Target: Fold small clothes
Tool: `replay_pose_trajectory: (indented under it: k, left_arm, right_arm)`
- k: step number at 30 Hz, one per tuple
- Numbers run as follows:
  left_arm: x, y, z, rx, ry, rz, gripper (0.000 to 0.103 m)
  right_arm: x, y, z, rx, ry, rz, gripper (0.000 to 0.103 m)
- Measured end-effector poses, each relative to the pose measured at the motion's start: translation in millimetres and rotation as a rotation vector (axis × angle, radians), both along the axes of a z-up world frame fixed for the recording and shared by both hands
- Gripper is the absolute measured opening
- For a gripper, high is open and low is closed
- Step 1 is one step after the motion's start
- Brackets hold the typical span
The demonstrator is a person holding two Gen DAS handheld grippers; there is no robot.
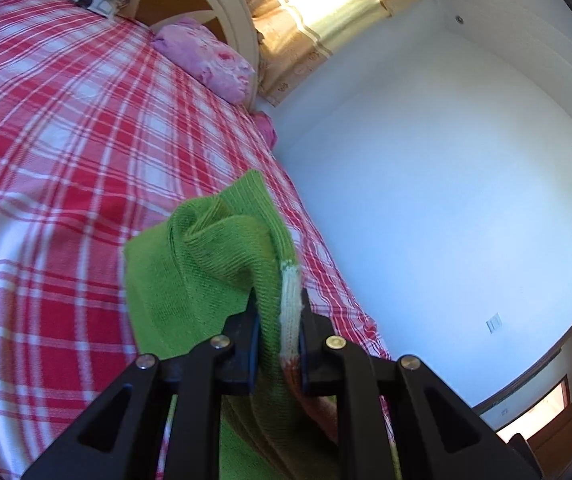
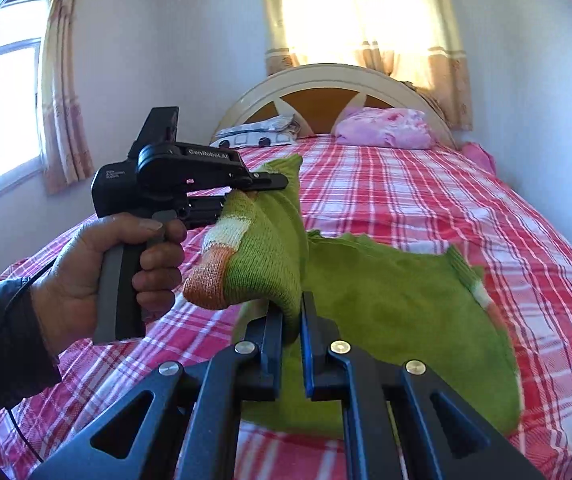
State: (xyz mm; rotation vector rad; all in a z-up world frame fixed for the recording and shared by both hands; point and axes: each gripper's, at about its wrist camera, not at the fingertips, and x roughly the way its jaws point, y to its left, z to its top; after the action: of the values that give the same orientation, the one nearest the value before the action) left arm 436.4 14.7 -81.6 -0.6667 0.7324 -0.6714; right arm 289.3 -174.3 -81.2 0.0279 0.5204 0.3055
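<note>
At the left of the right-wrist view my left hand (image 2: 81,276) wraps the grip of the left gripper (image 2: 263,186), which points toward the far headboard (image 2: 326,80) with its jaws clamped on a bunched sleeve of the green knitted sweater (image 2: 398,300); the white and orange cuff (image 2: 213,268) hangs just below it; the knit is light, soft and floppy, so I judge it will sag and stretch wherever it is unsupported, and the ribbed edges and sleeve ends are the firmest places to pinch. Further right, my right gripper (image 2: 292,320) sits near and low, tilted slightly down, its jaws nearly together on a fold of the same sweater; the rest of the garment drapes to the right onto the red plaid bedspread (image 2: 446,200).
</note>
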Motion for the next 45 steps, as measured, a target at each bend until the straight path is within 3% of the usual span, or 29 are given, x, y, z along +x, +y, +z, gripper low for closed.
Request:
replay_pose_trajectory:
  k: [11,25,31,34,36,39,42,45]
  left_arm:
    - [11,-70,9,0.045,-0.013,-0.099,0.015]
    - [22,-176,-9,0.221,0.036,-0.210,0.015]
    - [11,-199,-10,0.319,-0.015,-0.232,0.017]
    - [3,-204,-1,0.377,-0.072,-0.230,0.027]
    - [-9,-200,10,0.392,-0.112,-0.219,0.045]
    - [-20,-189,19,0.399,-0.171,-0.191,0.061]
    - [-40,-170,16,0.441,-0.192,-0.162,0.068]
    - [-57,-162,-13,0.561,-0.161,-0.173,0.068]
  right_arm:
    - [-10,-64,4,0.073,0.035,-0.057,0.006]
    - [-8,-151,-34,0.205,0.158,-0.180,0.006]
    - [-9,-166,-53,0.283,0.231,-0.188,0.006]
    - [-10,-173,-60,0.323,0.259,-0.192,0.006]
    - [-10,-176,-64,0.340,0.277,-0.184,0.006]
    - [-10,-181,-71,0.356,0.293,-0.191,0.007]
    - [-13,-183,-75,0.363,0.297,-0.189,0.008]
    - [-19,-184,-71,0.347,0.289,-0.200,0.008]
